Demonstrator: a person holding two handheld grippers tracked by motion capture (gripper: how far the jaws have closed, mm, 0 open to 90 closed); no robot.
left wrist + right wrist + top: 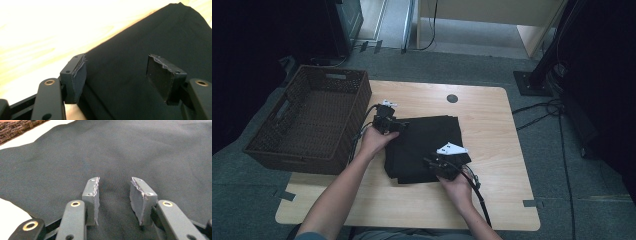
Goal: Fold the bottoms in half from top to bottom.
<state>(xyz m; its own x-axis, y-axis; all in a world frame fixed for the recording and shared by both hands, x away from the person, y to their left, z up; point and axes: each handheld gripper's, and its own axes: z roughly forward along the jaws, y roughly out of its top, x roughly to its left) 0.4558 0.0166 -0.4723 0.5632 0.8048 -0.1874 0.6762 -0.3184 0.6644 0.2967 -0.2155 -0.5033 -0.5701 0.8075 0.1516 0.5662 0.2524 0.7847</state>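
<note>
A folded black cloth lies flat in the middle of the wooden table. My left gripper is at the cloth's upper left corner, pointing right across it. In the left gripper view its jaws stand wide open over the cloth's edge, with nothing pinched between the pads. My right gripper rests at the cloth's near right edge, pointing left. In the right gripper view it is open, its pads apart just above the cloth, which lies flat beneath them.
A dark brown wicker basket stands at the table's left edge, close to my left hand. A round black grommet sits near the table's far edge. Cables run across the floor to the right.
</note>
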